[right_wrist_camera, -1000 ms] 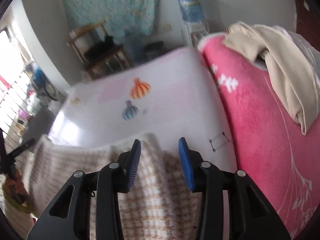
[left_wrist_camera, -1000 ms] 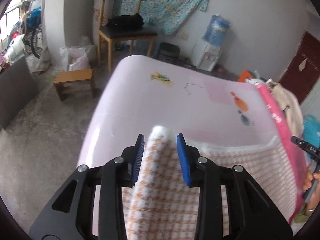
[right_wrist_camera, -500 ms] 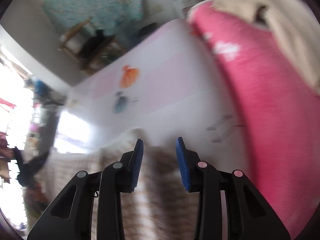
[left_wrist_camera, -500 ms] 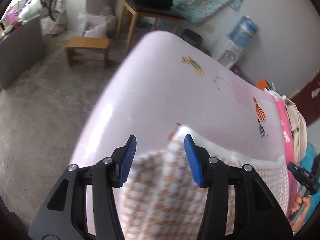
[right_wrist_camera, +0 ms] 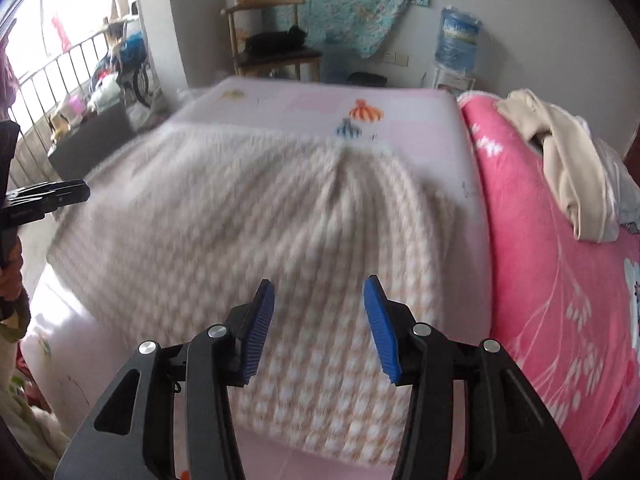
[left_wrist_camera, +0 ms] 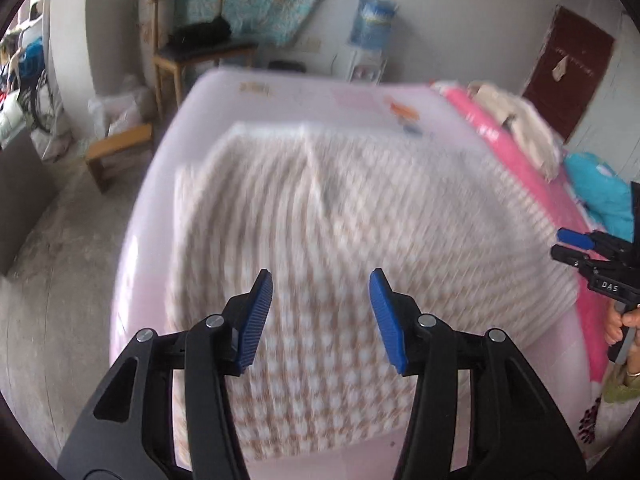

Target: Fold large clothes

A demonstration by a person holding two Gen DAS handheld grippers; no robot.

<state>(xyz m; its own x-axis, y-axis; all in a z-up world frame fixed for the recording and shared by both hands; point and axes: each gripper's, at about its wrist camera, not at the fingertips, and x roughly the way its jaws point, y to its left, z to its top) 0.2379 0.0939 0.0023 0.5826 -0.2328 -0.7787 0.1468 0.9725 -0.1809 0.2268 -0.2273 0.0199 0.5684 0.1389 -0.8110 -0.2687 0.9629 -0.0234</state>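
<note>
Checked garment (left_wrist_camera: 320, 240), orange-and-white and fleecy, lies spread flat on the pale pink bed sheet (left_wrist_camera: 168, 184), its far edge toward 12 o'clock and its near edge at 6 o'clock in both wrist views. Motion blur obscures the weave over most of the cloth.

Left gripper (left_wrist_camera: 320, 316) hovers above the near half of the garment, jaws parted to a moderate gap, nothing clamped between the blue pads (left_wrist_camera: 256, 320); the cloth shows below and beyond them, apart from the pads.

Right gripper (right_wrist_camera: 318, 326) hangs likewise over the garment's near portion, its jaws opening, with no fabric pinched between them. In the left wrist view the right gripper appears at 3 o'clock, off the garment's right edge, carried by a hand (left_wrist_camera: 620, 320).

Pink blanket (right_wrist_camera: 560, 280) adjoins the sheet at 3 o'clock, a cream garment (right_wrist_camera: 568, 168) heaped on it. Wooden chair (left_wrist_camera: 192, 48) and water dispenser (left_wrist_camera: 370, 40) stand toward 12 o'clock.
</note>
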